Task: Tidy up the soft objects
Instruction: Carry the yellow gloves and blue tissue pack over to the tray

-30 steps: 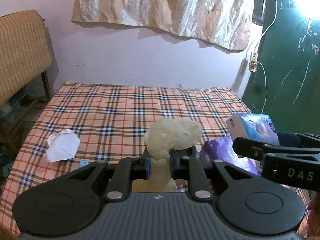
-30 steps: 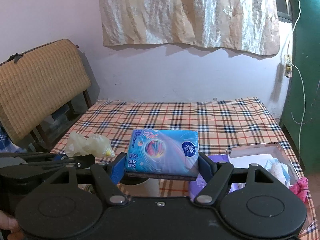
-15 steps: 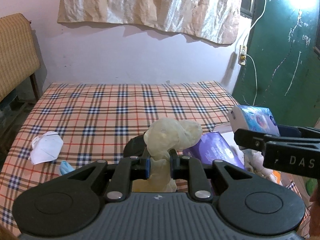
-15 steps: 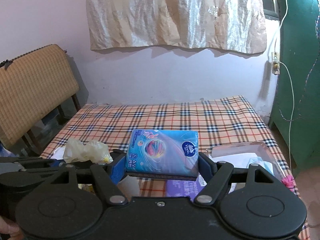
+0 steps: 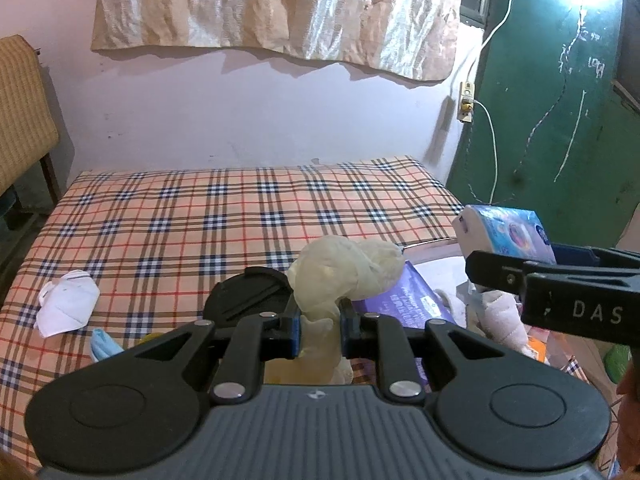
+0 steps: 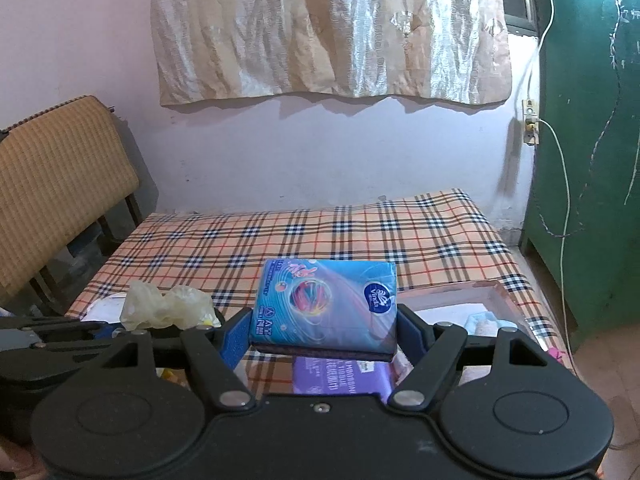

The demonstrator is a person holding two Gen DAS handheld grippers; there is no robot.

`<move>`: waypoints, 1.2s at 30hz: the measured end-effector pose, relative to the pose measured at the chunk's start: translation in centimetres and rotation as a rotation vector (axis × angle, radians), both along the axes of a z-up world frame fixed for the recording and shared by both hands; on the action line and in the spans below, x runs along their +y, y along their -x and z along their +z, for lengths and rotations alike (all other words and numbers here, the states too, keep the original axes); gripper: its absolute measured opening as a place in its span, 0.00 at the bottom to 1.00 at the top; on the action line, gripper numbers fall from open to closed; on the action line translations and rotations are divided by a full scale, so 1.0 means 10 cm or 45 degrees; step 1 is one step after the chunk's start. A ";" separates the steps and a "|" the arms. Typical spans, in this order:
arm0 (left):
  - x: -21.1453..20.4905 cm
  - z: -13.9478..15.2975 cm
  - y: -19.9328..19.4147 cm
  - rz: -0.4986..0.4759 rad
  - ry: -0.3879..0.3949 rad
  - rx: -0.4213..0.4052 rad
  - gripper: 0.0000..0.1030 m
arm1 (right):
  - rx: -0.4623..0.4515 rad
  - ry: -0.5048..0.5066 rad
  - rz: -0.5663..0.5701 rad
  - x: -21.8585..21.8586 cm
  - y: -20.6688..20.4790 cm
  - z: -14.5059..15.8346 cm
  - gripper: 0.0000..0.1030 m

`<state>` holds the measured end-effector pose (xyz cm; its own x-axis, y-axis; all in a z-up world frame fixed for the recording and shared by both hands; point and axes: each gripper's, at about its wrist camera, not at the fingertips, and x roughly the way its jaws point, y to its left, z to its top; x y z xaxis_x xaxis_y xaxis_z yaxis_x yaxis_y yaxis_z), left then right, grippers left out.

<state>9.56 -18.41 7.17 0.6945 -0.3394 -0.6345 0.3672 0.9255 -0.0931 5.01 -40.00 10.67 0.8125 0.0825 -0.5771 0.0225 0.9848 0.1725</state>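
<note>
My left gripper (image 5: 319,330) is shut on a crumpled pale yellow glove (image 5: 344,272) and holds it above the plaid bed (image 5: 224,216). The glove also shows in the right wrist view (image 6: 166,306). My right gripper (image 6: 323,334) is shut on a blue tissue pack (image 6: 326,302), held above the bed's right side; the pack also shows in the left wrist view (image 5: 502,232). Below it lie a purple pack (image 6: 340,374) and a clear tray (image 6: 460,304) with soft items.
A white face mask (image 5: 66,304) and a small blue mask (image 5: 102,344) lie on the bed's left side. A black round object (image 5: 248,292) sits behind the glove. A woven chair (image 6: 60,176) stands left, a green door (image 6: 592,160) right.
Both views have swung to the right along the bed; the white mask has slid left in the left view. Both grips are unchanged.
</note>
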 end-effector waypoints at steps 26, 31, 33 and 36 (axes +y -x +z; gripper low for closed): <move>-0.42 -0.11 -0.03 -0.118 -0.001 0.029 0.20 | 0.025 0.018 -0.092 -0.41 0.03 -0.08 0.85; -0.54 -0.16 -0.03 -0.148 0.001 0.040 0.20 | 0.033 0.017 -0.125 -0.56 0.06 -0.11 0.85; -0.59 -0.17 -0.03 -0.163 0.002 0.041 0.20 | 0.036 0.018 -0.137 -0.62 0.07 -0.13 0.85; -0.68 -0.18 -0.03 -0.186 0.004 0.043 0.20 | 0.042 0.020 -0.157 -0.71 0.09 -0.16 0.85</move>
<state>9.90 -25.17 5.37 0.6159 -0.4373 -0.6553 0.4948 0.8620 -0.1102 4.15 -47.11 9.11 0.7966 -0.0261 -0.6040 0.1490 0.9767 0.1543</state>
